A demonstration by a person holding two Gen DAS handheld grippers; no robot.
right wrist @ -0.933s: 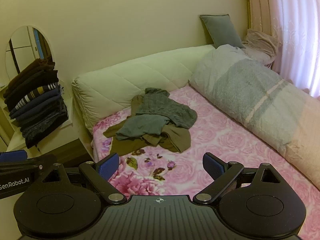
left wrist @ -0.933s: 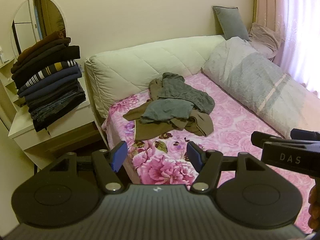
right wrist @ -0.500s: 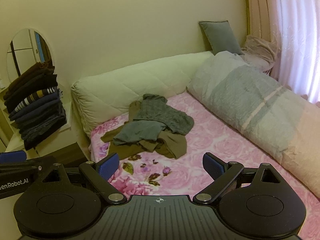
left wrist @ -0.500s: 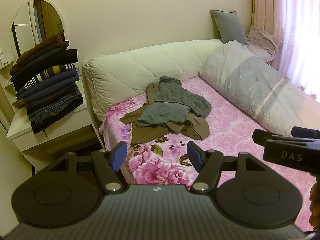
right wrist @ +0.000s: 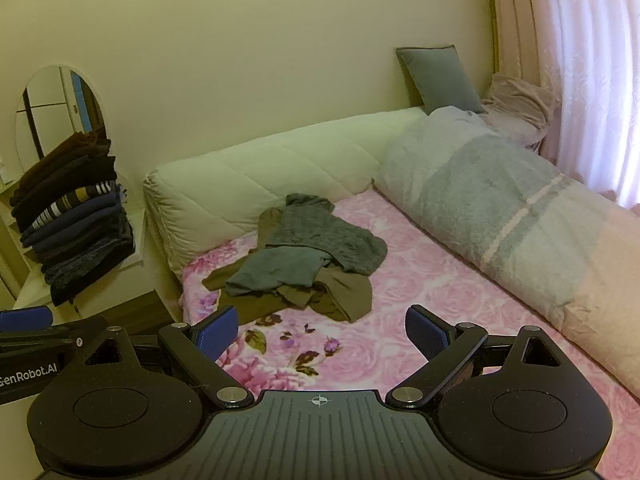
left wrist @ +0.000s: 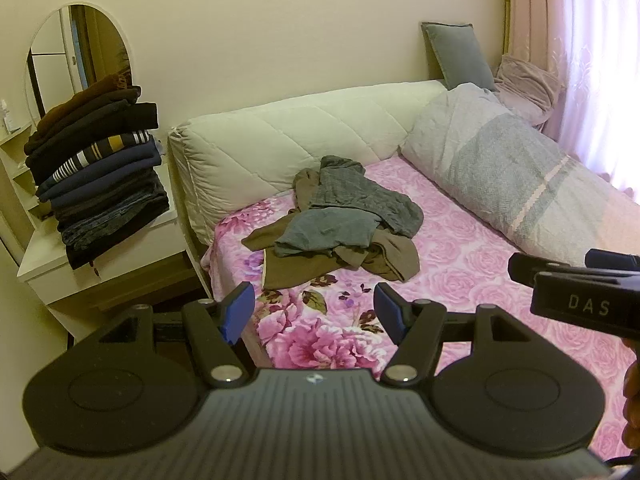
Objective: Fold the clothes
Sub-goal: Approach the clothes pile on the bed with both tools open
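Observation:
A crumpled heap of grey and olive-brown clothes [left wrist: 340, 224] [right wrist: 304, 264] lies on the pink floral bed sheet [left wrist: 460, 272] [right wrist: 420, 312], close to the cream headboard. My left gripper [left wrist: 315, 313] hovers open above the bed's near corner, well short of the heap, nothing between its blue pads. My right gripper [right wrist: 320, 334] is open too, over the sheet in front of the heap and empty. Each gripper shows at the edge of the other's view.
A tall stack of folded dark clothes [left wrist: 96, 172] [right wrist: 72, 216] sits on a white dresser [left wrist: 100, 264] left of the bed, under an oval mirror [left wrist: 76, 56]. A long grey-and-pink rolled duvet [left wrist: 520, 184] [right wrist: 520, 220] lies along the bed's right side by the curtains. A grey cushion [left wrist: 456, 56] leans on the wall.
Both views have tilted upward and drawn back slightly, so the heap and bed sit lower and farther in frame. Both grippers stay open and empty.

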